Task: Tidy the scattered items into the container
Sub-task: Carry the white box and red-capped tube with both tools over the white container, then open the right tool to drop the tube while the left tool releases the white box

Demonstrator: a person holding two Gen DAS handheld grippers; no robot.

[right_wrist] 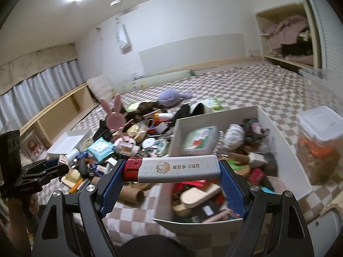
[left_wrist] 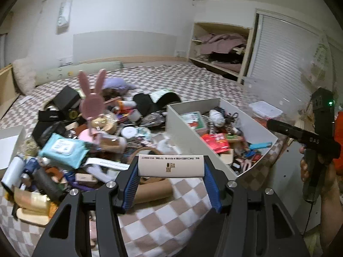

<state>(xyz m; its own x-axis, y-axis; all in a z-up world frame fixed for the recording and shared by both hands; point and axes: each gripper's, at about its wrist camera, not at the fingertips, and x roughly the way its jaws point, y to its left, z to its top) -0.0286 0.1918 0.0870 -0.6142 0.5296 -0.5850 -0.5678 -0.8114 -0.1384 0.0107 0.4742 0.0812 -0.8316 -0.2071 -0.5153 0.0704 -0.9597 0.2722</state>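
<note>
- your left claw: tilted down over the checkered bed, pinching a white box crosswise, just short of the container.
- your right claw: tilted down above the container's near-left corner, pinching a grey case with red cap endwise.
- scattered pile: left of the container; bed beyond lies bare.

The bed carries everything — the heap of loose items at nine o'clock, the container just beside it at three, a lidded tub further right — shelves behind at one o'clock.
</note>
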